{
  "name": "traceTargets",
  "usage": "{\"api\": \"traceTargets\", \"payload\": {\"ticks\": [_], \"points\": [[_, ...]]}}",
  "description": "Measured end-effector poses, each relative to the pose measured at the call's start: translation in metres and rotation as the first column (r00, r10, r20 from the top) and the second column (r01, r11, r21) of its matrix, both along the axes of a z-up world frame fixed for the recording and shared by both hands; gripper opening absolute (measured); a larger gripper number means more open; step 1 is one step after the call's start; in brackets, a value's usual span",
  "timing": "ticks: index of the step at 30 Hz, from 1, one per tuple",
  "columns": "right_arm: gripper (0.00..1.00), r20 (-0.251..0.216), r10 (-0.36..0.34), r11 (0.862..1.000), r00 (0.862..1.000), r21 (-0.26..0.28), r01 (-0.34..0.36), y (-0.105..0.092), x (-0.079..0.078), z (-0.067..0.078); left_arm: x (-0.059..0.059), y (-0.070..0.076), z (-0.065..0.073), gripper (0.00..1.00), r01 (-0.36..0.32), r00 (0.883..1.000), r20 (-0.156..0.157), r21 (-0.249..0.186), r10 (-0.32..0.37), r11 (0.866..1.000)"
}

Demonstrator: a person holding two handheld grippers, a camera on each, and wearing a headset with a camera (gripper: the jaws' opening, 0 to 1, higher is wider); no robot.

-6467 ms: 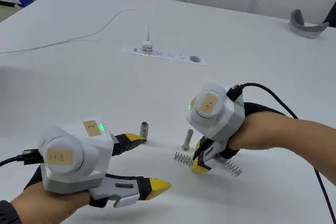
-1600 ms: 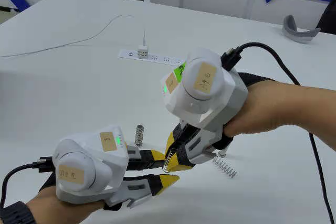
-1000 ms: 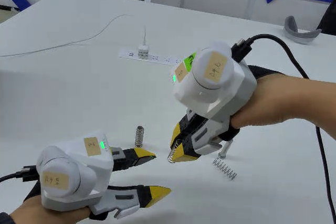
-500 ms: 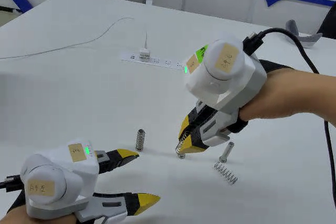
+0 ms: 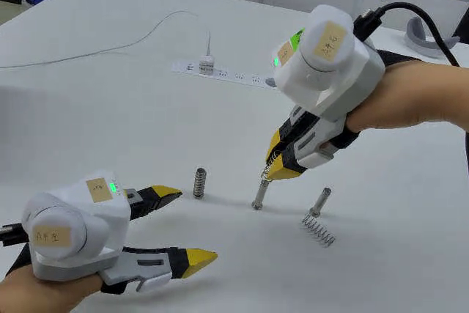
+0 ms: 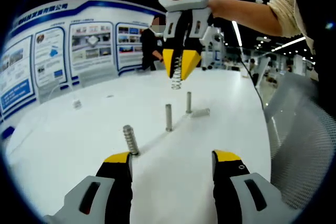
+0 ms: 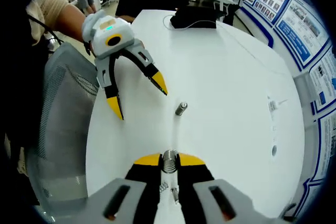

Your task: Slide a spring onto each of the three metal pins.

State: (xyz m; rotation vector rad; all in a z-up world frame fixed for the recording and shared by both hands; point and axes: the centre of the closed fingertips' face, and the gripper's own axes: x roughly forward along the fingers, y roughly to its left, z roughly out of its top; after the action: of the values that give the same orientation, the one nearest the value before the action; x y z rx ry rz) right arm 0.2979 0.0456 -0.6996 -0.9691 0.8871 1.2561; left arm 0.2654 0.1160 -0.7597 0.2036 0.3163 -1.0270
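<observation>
My right gripper [image 5: 277,170] is shut on a small spring [image 5: 272,160], which hangs upright just above the middle bare metal pin [image 5: 261,194]. To its left a pin [image 5: 199,182] wears a spring. A third bare pin [image 5: 318,201] stands to the right, with a loose spring [image 5: 319,230] lying in front of it. My left gripper [image 5: 183,225] rests open near the table's front left, nothing between its jaws. In the left gripper view the sprung pin [image 6: 129,140] is closest, then the bare pin [image 6: 168,117]. The right gripper view shows the held spring [image 7: 169,161] end-on between the jaws.
A white power strip [image 5: 227,75] with a plugged-in white cable [image 5: 110,49] lies at the back of the white table [image 5: 95,122]. A grey curved object [image 5: 421,31] sits at the far right. A mesh chair [image 6: 302,140] stands beside the table.
The right gripper took a spring off the table, lifted it and carried it over the middle pin. The left gripper drew back toward the front left and stayed open.
</observation>
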Motion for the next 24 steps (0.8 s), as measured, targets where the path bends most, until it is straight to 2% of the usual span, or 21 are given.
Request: {"api": "traceTargets", "payload": {"ticks": [8, 15, 24], "points": [[0.12, -0.01, -0.005, 0.999, 1.0, -0.036, 0.005, -0.004, 0.012, -0.01, 0.001, 0.001, 0.001, 0.64, -0.008, 1.0, -0.004, -0.002, 0.008, 1.0], [0.12, -0.024, -0.014, 0.999, 1.0, -0.051, 0.013, -0.004, 0.015, -0.019, 0.0, 0.001, 0.0, 0.64, -0.009, 1.0, -0.012, -0.001, 0.009, 1.0], [0.12, -0.037, -0.018, 0.998, 0.999, -0.067, 0.015, -0.005, 0.018, -0.027, 0.004, 0.002, -0.001, 0.64, -0.02, 1.0, -0.016, -0.003, 0.02, 1.0]]}}
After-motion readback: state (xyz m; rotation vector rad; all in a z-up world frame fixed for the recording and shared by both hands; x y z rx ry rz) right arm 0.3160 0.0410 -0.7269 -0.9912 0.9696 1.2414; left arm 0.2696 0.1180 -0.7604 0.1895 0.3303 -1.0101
